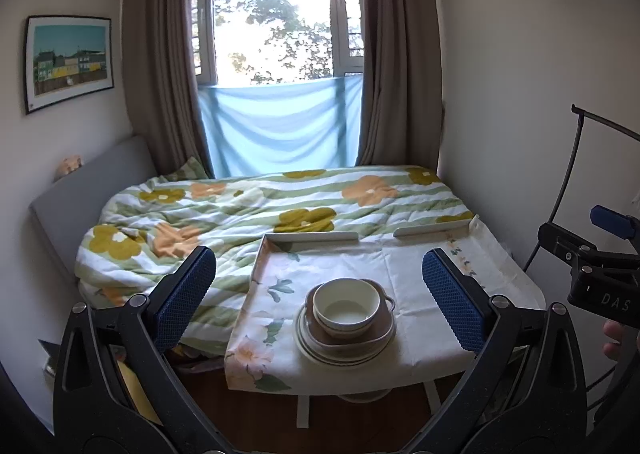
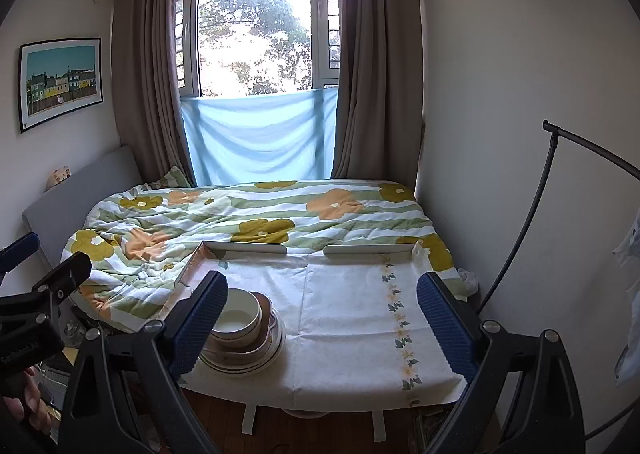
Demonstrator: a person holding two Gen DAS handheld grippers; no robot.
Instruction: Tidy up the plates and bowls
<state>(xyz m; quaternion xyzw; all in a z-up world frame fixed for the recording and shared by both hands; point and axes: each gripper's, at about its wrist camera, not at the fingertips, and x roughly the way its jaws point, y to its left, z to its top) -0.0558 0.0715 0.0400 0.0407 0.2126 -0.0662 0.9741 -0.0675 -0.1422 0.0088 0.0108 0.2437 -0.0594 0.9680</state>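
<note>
Sitting on the white floral tablecloth is 1 neat stack of dishes: a white bowl on top, nested in a brownish dish with little handles, and that rests on a couple of cream plates with dark rim lines. The stack is at the near edge of the small table, toward its left side. Both grippers hang in the air on the near side of the stack, touching nothing. The left gripper has its blue pads spread wide, and the stack shows right between them. The right gripper is spread just as wide and holds nothing; its left pad overlaps the stack in view. Beyond the stack, a bed with a flowery green-and-orange duvet fills the room up to the window.
</note>
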